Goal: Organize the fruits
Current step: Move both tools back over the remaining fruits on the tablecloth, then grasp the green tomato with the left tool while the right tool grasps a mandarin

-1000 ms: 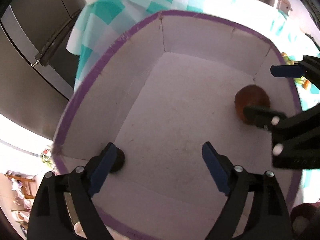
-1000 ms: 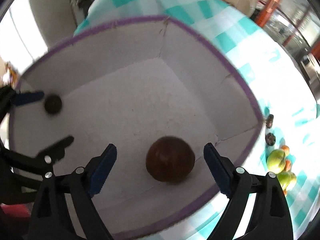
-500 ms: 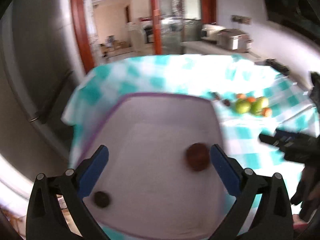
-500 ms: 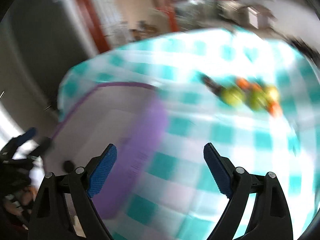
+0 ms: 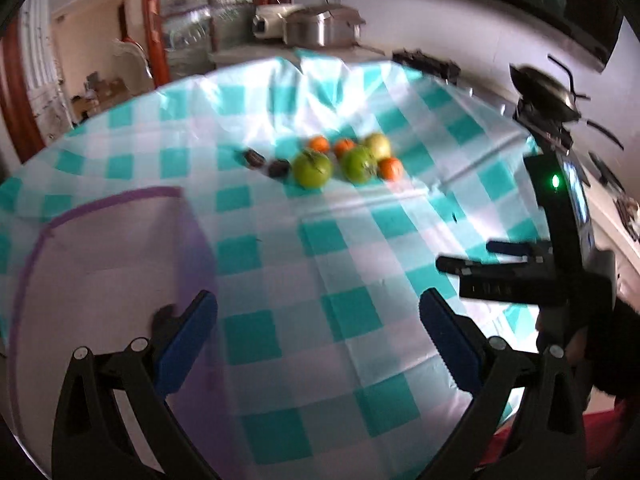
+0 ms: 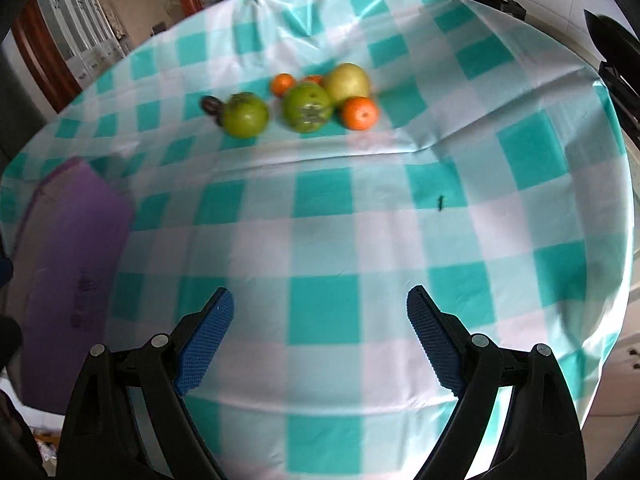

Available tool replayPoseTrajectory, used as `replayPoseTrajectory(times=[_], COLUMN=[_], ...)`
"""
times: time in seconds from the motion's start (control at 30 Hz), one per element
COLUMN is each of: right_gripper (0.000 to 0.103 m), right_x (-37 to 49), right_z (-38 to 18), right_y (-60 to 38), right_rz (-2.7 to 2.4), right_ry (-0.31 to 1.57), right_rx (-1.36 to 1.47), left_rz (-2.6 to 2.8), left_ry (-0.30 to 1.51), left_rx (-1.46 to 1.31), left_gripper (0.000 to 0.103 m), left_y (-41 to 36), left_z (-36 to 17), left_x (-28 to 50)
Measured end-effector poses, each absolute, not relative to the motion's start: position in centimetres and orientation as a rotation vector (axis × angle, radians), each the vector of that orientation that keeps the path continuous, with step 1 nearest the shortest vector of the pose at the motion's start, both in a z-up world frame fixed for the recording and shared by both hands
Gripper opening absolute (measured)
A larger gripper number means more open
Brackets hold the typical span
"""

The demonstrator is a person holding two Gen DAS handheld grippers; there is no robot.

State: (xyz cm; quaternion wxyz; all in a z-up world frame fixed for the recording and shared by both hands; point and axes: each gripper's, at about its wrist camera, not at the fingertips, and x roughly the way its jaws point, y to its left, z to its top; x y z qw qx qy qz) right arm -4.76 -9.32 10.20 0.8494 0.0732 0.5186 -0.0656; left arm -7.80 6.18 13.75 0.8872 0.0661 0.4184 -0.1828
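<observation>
Reaching for the next fruit

We are holding both hand-held grippers, left [image 5: 316, 320] and right [image 6: 318, 316], wide and empty over the surface [image 6: 320, 220]; the box [image 5: 100, 248] is sitting left, the fruits [image 6: 308, 106] clustered far ahead, so we should be centring on one outer fruit before closing.

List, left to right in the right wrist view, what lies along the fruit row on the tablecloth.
Dark fruit → green fruit → small orange → second green fruit → orange at the right end. The yellow-green fruit and a part-hidden orange overlap behind, so I leave them out.
</observation>
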Motion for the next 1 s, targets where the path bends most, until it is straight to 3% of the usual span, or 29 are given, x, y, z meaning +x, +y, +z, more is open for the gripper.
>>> replayPoseTrajectory(times=[0.53,0.67,0.87,0.93,1.0], right_gripper=[0.063,0.062,0.051,0.041,0.04], right_x=[9.5,11.5,13.0,13.1,12.8], right_z=[4.0,3.8,3.9,4.1,4.4], right_y=[-15.6,-15.9,-15.8,-16.3,-16.8], right_rz=[-0.087,-0.034,0.038,0.037,0.05], right_ry=[1.095,1.046,0.998,0.987,0.981], right_rx=[0.007,-0.024,-0.089,-0.087,-0.081], left_rz=[-0.195,-0.169,-0.176,-0.173,-0.167], left_ry=[1.194,1.186,1.126,1.104,1.069], left_rx=[0.112,0.103,0.123,0.135,0.134], left_gripper=[0.101,0.101,0.101,0.101,0.101], left_y=[3.8,2.9,0.3,-0.5,-1.0], left_z=[2.7,1.7,0.6,0.5,0.5], left_x=[1.0,3.5,9.1,10.8,13.0])
